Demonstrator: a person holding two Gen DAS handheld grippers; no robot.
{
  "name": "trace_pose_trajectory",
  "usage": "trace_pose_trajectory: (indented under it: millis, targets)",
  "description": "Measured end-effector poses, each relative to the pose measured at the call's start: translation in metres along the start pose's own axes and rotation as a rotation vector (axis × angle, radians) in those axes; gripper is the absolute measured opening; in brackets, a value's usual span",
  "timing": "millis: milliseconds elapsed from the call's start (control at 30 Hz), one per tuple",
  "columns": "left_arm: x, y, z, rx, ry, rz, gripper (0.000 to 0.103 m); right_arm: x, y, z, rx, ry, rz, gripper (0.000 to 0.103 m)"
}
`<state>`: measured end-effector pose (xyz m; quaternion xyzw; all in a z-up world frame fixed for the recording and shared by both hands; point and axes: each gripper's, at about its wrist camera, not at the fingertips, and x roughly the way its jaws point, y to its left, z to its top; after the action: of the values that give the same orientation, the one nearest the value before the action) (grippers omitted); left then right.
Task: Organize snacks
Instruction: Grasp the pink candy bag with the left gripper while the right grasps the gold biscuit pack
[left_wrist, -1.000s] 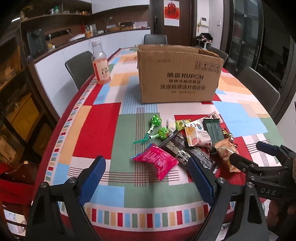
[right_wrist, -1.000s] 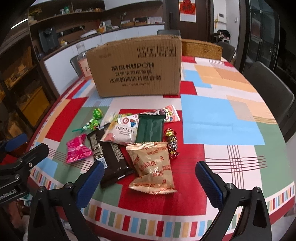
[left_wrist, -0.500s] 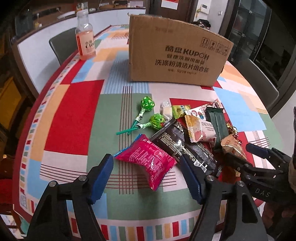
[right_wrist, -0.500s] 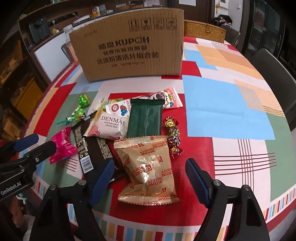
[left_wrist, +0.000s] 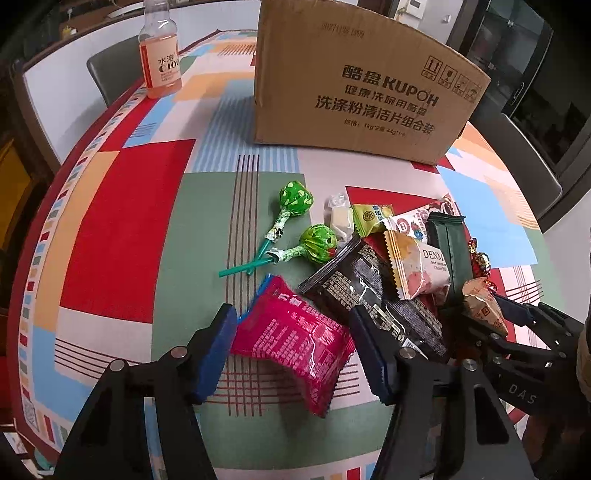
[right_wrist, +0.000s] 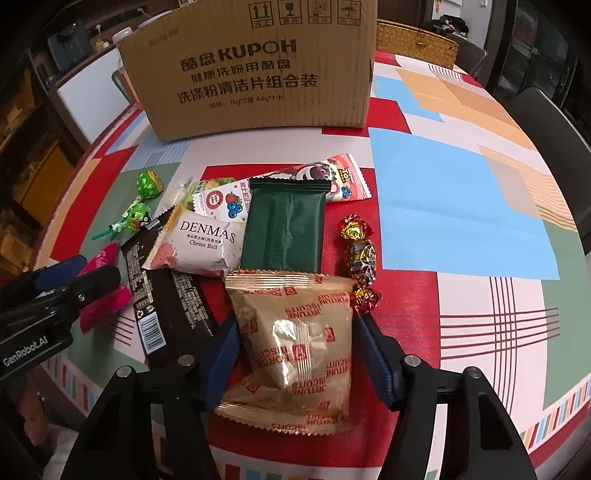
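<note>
My left gripper (left_wrist: 291, 332) straddles a pink snack packet (left_wrist: 295, 343). Its jaws are closing, and both blue pads touch the packet's sides, which bulge. My right gripper (right_wrist: 297, 332) straddles a gold biscuit packet (right_wrist: 295, 332). Its jaws are closing too, the pads meet the packet's edges, and a ridge has buckled up in its middle. Beyond lie a black bar (right_wrist: 166, 288), a white Denmas pack (right_wrist: 199, 243), a dark green pack (right_wrist: 284, 229), foil candies (right_wrist: 360, 254) and two green lollipops (left_wrist: 295, 197). An open cardboard box (right_wrist: 251, 70) stands behind.
A pink drink bottle (left_wrist: 160, 55) stands at the far left of the chequered tablecloth (left_wrist: 122, 221). A woven basket (right_wrist: 413, 40) sits behind the box. Grey chairs (left_wrist: 517, 155) ring the table. Each gripper shows at the edge of the other's view, close together.
Both grippers have dropped toward the table and narrowed their jaws. The left has come around the pink packet and the right around the gold packet; both packets now look squeezed.
</note>
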<state>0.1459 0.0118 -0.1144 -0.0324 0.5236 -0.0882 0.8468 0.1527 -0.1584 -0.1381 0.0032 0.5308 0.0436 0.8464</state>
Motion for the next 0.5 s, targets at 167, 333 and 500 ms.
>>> trace_pose_trajectory:
  millis: [167, 333, 500]
  targets:
    - [0.005, 0.002, 0.002, -0.003, 0.015, -0.016, 0.049, 0.000, 0.003, 0.002, -0.013, 0.000, 0.005, 0.055]
    - [0.005, 0.002, 0.001, -0.008, 0.020, -0.033, 0.047, -0.002, 0.006, 0.002, -0.023, -0.009, 0.004, 0.048]
    - [-0.001, 0.000, -0.003, -0.008, 0.015, -0.046, 0.042, -0.009, 0.007, 0.002, -0.026, -0.033, 0.006, 0.047]
